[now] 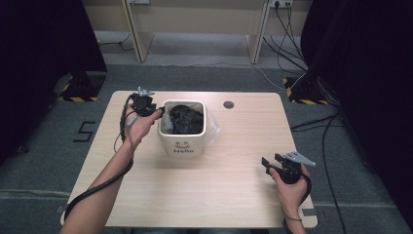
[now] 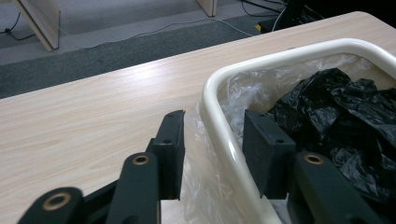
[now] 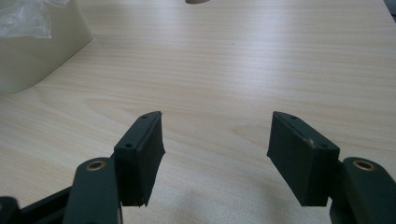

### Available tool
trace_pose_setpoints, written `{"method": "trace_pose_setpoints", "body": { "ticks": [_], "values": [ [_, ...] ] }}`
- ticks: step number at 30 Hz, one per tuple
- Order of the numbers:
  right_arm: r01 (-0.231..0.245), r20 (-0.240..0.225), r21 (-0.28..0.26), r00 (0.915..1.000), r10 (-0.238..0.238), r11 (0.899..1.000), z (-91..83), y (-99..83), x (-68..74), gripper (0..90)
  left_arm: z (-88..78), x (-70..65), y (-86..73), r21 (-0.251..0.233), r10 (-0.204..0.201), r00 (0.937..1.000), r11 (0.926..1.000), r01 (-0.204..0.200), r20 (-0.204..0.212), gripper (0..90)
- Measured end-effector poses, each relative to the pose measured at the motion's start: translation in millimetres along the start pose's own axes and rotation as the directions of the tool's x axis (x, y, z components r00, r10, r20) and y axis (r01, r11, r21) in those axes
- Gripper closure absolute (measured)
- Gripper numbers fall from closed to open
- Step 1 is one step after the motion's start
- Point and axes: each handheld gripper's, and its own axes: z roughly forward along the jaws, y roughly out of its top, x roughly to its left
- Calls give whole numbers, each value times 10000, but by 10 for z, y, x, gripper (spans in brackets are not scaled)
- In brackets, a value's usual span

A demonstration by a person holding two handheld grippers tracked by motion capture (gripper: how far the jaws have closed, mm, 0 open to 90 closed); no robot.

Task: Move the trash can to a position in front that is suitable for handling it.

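The cream bin (image 1: pixel 182 127) sits just left of the table's (image 1: pixel 234 195) centre, lined w/ a clear liner (image 2: pixel 205 186) and holding crumpled black plastic (image 1: pixel 186 118). The left gripper (image 1: pixel 157 110) is at the bin's 9 o'clock, by its far-left corner. Its jaws straddle the rim (image 2: pixel 219 126), one pad outside against the overhanging liner, one inside. There's a gap on each side, so they're apart and not yet pinching.

To do this well, I'd say sink a bit deeper so both pads catch film, not only hard rim, then close squarely and lift slowly to avoid tearing.

The right gripper (image 1: pixel 271 163) hovers at 4 o'clock over bare wood, jaws wide, nothing between them.

Hard to make out: how far the liner reaches down inside, and what's under the black plastic.
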Motion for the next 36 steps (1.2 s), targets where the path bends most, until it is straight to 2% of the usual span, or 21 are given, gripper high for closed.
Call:
{"method": "trace_pose_setpoints", "body": {
  "ticks": [7, 11, 18, 25, 28, 36],
  "values": [
    [-8, -3, 21, 10000, 8, 10000, 4, 0, 1, 355, 53, -54, 64, 173, -153, 9993, 9997, 159, -341, 667],
    [-1, -10, 28, 10000, 1, 10000, 4, 0, 4, 354, 89, -95, 105, 319, -92, 9983, 9994, 111, -582, 685],
    [-13, -40, 22, 10000, 13, 10000, 3, 0, 0, 353, 171, -148, 134, 653, -70, 9971, 9978, 119, -752, 705],
    [-32, -52, 46, 10000, 33, 10000, 4, 1, -2, 351, 203, -140, 127, 739, -232, 9958, 9968, 299, -888, 743],
    [-37, -53, 63, 10000, 38, 10000, 5, 1, -1, 350, 209, -134, 138, 753, -425, 9950, 9959, 494, -906, 754],
    [-67, -49, 103, 10000, 67, 9999, 5, 2, -2, 347, 234, -204, 165, 836, -266, 9882, 9957, 396, -1511, 778]
  ]
}}
